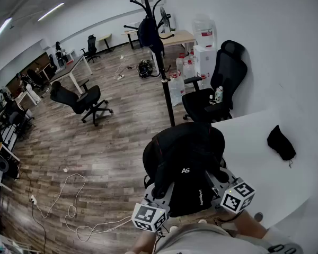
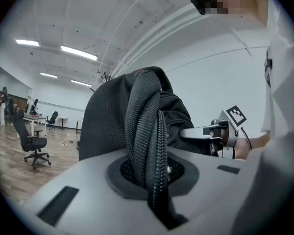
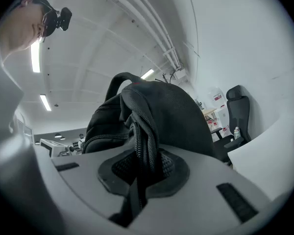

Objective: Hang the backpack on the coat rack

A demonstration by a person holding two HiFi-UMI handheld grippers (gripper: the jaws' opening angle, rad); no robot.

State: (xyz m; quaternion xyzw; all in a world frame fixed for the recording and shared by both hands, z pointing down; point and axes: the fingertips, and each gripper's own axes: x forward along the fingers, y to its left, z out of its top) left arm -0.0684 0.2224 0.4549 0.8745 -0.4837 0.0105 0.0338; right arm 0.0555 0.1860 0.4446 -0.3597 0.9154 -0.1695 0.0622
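**Head view.** Holds a black backpack (image 1: 186,163) up in front, over the wood floor (image 1: 111,152) and just beside the edge of the white tabletop (image 1: 254,163). Grips it low down with the left gripper (image 1: 160,192) on one side and the right gripper (image 1: 222,183) on the other. Not on the coat rack (image 1: 166,83) yet, and well apart from that tall black pole farther off. Already a dark bag (image 1: 148,33) up on one of its hooks. Near the pole, a black chair (image 1: 222,78) by the wall. Out on the floor, a second chair (image 1: 79,99). On the tabletop, a small black lump (image 1: 281,142), too dark to tell what. Down by the feet, a loose white cable (image 1: 69,205) in loops.

**Left gripper view.** Clamped tight on a thick mesh strap (image 2: 147,131) of the backpack, with a zipper edge running down beside it. Behind the strap, the big dark backpack (image 2: 108,121), filling the middle. Off to the right, the right gripper (image 2: 196,131), biting the same backpack from the other side.

**Right gripper view.** Pinched shut on a fold (image 3: 142,146) of the backpack, zipper and all. Above it, the round black top of the backpack (image 3: 161,106). Far to the right, the black chair (image 3: 237,109) and a bit of the white tabletop (image 3: 269,146).
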